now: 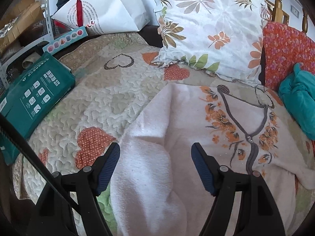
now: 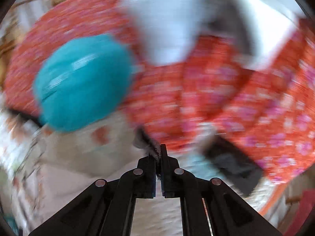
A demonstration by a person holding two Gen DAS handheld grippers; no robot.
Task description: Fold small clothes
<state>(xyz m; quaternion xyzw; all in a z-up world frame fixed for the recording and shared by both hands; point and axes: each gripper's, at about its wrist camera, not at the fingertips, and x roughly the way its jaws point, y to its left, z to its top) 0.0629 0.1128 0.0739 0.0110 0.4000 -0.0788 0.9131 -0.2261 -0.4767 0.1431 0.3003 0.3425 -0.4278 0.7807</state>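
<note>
Left gripper (image 1: 155, 153) jaws released, spread above the pale pink top (image 1: 177, 137) filling lower centre on the quilt (image 1: 98, 90); right gripper (image 2: 158, 153) clenched on a dark fabric edge (image 2: 146, 139), view blurred; teal cloth (image 2: 82, 82) upper left against red cushion (image 2: 226, 90).

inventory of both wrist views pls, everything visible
top: 1, pale pink with orange flowers, spread on quilt
quilt: 1, cream with orange hearts, underneath
leaf pillow: 1, white, behind top
red cushion: 1, red floral, right
teal cloth: 1, right edge
green box: 1, left
paper bag: 1, white, back left
left tongs: open above top
right tongs: shut on a dark fabric edge; view blurred
</note>
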